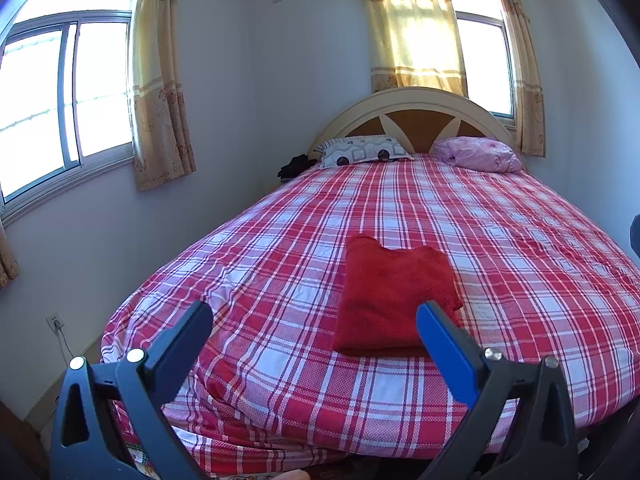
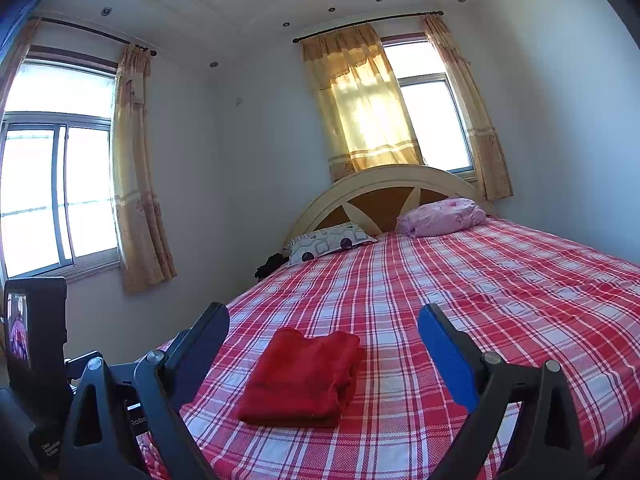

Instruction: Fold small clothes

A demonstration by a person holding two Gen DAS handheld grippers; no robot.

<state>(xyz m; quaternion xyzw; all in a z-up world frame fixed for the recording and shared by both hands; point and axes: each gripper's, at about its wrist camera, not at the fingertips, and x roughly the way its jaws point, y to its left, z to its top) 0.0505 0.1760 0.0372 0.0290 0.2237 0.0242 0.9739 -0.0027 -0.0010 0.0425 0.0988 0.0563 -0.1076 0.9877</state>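
A red fleece garment (image 1: 390,300) lies folded into a neat rectangle on the red-and-white plaid bed (image 1: 520,264), near the foot edge. It also shows in the right wrist view (image 2: 306,378). My left gripper (image 1: 314,322) is open and empty, held above the foot of the bed, with the garment just beyond its right finger. My right gripper (image 2: 324,320) is open and empty, held above the garment, which shows between its fingers. Neither gripper touches the cloth.
A patterned pillow (image 1: 366,151) and a pink bundled quilt (image 1: 480,154) lie at the round headboard (image 1: 412,108). Dark clothes (image 1: 296,166) sit beside the bed. Curtained windows are on the left and back walls. The left gripper's body and screen (image 2: 34,344) show at the right view's left edge.
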